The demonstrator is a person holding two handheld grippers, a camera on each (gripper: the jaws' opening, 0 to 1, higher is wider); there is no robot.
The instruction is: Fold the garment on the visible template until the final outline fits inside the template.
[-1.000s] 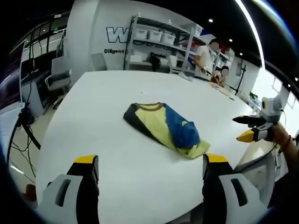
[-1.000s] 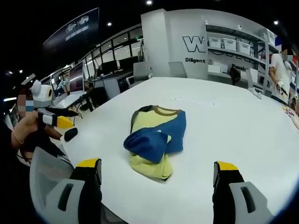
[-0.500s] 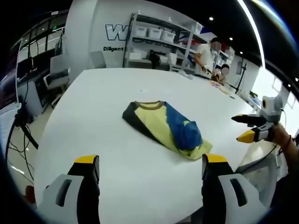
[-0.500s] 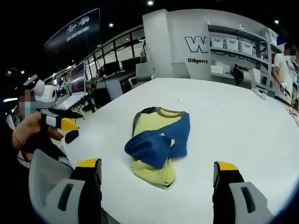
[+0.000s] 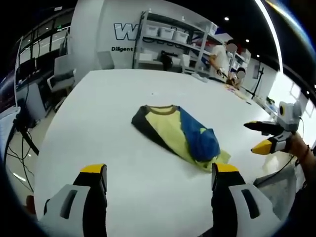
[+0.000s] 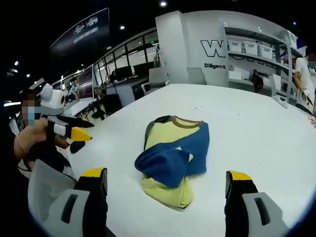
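Plainly, the white desk (image 5: 98, 123) is carrying the garment (image 6: 173, 153) mid-surface, sleeve bunching on top, while left tongs (image 5: 155, 173) and right tongs (image 6: 165, 177) are hanging apart, empty; pinching the bundle risks dragging it untidily.

A white wall (image 5: 94, 29) at the far end of the room carries large outlined letters, of which only a "W" can be read before the shelving (image 5: 163, 47) cuts off the rest. Below the big letters runs a smaller dark line that reads "Diligent", clear in the right gripper view on the same wall (image 6: 197, 34) and partly legible in the left gripper view. A dark hanging banner (image 6: 84, 30) near the ceiling bears pale marks that are too small to read.
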